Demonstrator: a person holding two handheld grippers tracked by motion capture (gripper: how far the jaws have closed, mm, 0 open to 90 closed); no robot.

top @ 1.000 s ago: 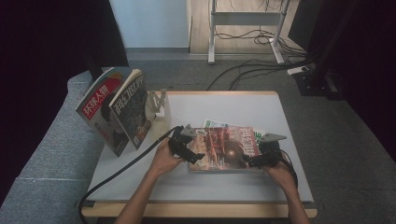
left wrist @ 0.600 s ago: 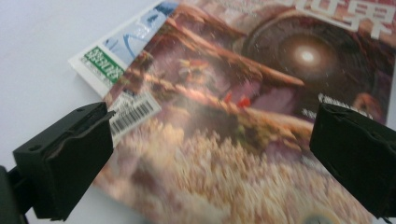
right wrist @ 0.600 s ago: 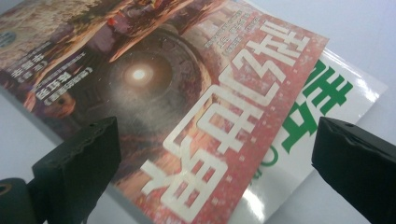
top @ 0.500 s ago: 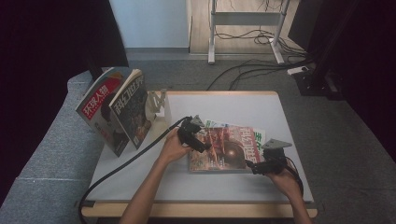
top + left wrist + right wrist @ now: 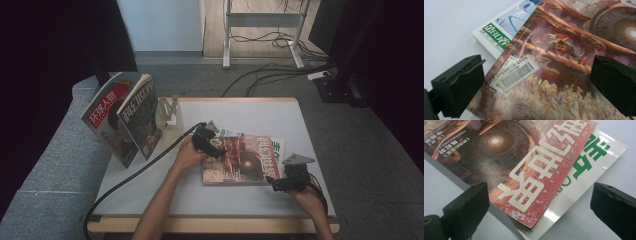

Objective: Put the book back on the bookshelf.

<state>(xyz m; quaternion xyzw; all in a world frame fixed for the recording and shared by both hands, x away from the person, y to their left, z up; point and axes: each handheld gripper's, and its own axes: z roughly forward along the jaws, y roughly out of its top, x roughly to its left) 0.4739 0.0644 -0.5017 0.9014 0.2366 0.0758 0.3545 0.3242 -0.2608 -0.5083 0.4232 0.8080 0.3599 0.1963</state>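
A red magazine (image 5: 240,160) lies flat on top of a white and green magazine (image 5: 276,146) in the middle of the white table (image 5: 240,112). My left gripper (image 5: 214,149) hovers open over the red magazine's far left corner. In the left gripper view, the left gripper (image 5: 537,86) straddles the barcode label (image 5: 517,72) on the red cover (image 5: 564,50), and the white magazine (image 5: 499,35) pokes out beneath. My right gripper (image 5: 276,183) is open at the near right corner. In the right gripper view, the right gripper (image 5: 540,211) frames the red magazine (image 5: 524,170) and the white one (image 5: 589,162).
Two magazines (image 5: 122,117) stand upright, leaning at the table's left edge beside a small metal stand (image 5: 169,107). A grey sofa (image 5: 50,175) borders the table on the left. Cables (image 5: 270,75) and a desk frame lie on the floor beyond.
My left gripper has moved away and slightly right to the magazine's far left corner. The right gripper has drawn back toward the near right corner. Both stay open.
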